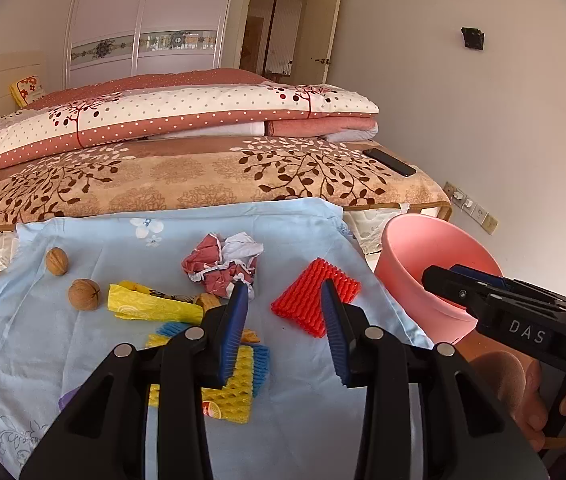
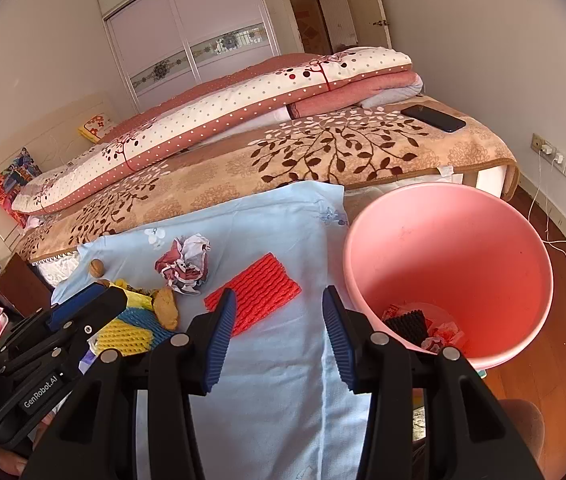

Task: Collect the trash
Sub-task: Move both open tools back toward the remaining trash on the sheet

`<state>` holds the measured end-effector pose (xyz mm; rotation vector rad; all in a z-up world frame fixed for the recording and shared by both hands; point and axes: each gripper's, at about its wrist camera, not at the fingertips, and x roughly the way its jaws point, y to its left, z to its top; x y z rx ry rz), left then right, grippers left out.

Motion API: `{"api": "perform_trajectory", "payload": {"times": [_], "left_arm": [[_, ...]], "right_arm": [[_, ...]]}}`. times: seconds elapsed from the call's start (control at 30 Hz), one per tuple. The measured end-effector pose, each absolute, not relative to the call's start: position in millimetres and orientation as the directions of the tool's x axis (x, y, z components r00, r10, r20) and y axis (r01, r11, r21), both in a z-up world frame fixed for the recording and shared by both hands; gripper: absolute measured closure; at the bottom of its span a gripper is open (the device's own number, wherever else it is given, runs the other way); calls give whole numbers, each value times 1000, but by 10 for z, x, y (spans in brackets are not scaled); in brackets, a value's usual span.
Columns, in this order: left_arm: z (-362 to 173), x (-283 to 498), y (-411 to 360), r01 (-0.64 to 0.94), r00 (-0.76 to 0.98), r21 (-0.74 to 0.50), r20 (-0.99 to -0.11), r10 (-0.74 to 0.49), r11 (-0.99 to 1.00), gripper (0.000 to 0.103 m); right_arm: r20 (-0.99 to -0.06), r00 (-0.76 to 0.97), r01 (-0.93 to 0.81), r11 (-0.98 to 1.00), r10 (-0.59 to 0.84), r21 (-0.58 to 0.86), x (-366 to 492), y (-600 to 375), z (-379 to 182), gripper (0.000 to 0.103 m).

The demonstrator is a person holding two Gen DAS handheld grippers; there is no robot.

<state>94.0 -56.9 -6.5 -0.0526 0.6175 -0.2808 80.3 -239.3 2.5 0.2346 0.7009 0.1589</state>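
Observation:
Trash lies on a light blue cloth: a red foam net, a crumpled red-and-white paper, a yellow wrapper, yellow and blue foam nets and two walnuts. A pink bin stands at the right and holds a black foam piece and scraps. My left gripper is open and empty above the cloth, just left of the red net. My right gripper is open and empty, between the red net and the bin.
A bed with a brown leaf-pattern blanket and folded quilts lies behind the cloth. A black phone rests on the bed's corner. Wooden floor and wall sockets with a cable are at the right.

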Motion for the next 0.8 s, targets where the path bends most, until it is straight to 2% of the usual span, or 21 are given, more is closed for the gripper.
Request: {"api": "perform_trajectory", "payload": {"times": [0.8], "left_arm": [[-114,1006,-70,149,798,-165,-562,-218,975,65]], "right_arm": [[-645,729,-103,968,231,230,998,-2049,-43,56]]}}
